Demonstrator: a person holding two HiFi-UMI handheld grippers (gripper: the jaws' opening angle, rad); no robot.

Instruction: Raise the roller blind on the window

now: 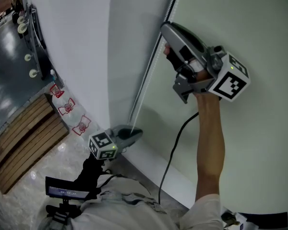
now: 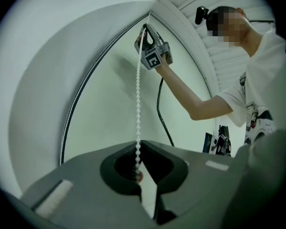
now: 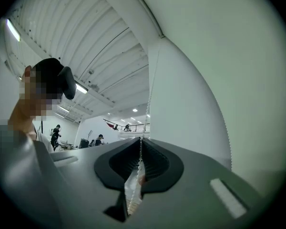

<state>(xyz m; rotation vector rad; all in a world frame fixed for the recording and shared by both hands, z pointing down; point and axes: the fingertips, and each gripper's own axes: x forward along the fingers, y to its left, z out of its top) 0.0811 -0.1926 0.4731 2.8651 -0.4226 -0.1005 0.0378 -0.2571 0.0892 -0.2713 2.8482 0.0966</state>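
Note:
A white bead chain (image 1: 140, 99) hangs along the edge of the pale roller blind (image 1: 72, 47). My right gripper (image 1: 164, 28) is raised high on the chain, and in the right gripper view its jaws (image 3: 141, 140) are closed on the beads (image 3: 149, 87). My left gripper (image 1: 136, 133) is lower, near the wall's foot. It is shut on the same chain (image 2: 137, 104), which runs taut from its tips (image 2: 138, 145) up to the right gripper (image 2: 146, 30).
A green wall (image 1: 249, 23) stands right of the blind. A dark beaded cord (image 2: 81, 97) runs beside the white chain. A black cable (image 1: 175, 143) hangs from the right gripper. Wooden slats (image 1: 24, 138) and a grey floor lie at the left, below.

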